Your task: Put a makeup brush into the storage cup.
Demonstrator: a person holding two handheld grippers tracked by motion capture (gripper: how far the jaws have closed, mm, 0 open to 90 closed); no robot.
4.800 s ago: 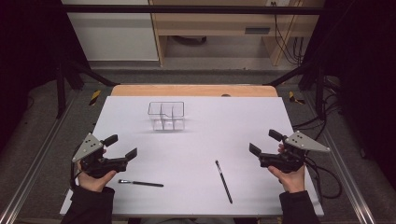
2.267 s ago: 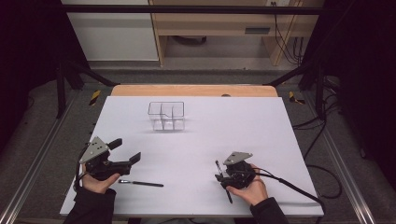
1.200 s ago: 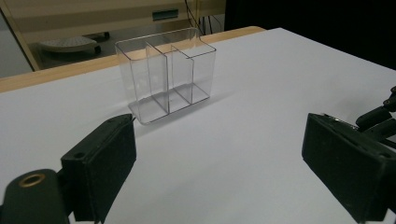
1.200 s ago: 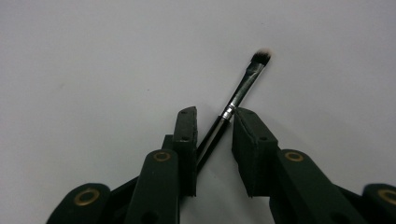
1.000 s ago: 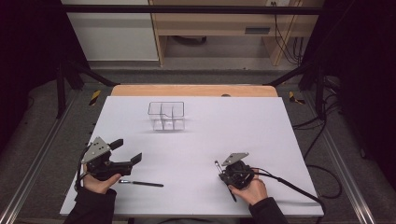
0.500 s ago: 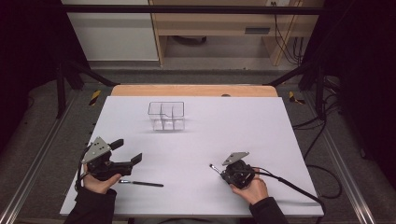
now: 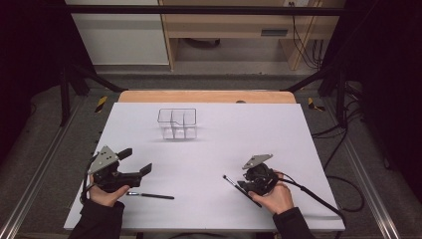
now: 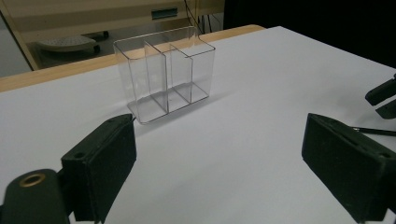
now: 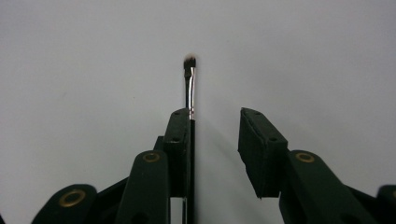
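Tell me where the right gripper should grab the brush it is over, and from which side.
Grip the brush on its thin black handle, behind the shiny metal collar, not at the bristle tip. It lies flat on the white table, so come straight down from above with one jaw on each side. The right gripper already straddles it, open, with the handle against one jaw; centring first would probably help.

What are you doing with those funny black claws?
A person holds a gripper in each hand at a white table. The right gripper is down around a thin brush, its jaws open, the brush lying against one jaw. The left gripper hangs open above a second brush. A clear, empty organizer stands farther back.
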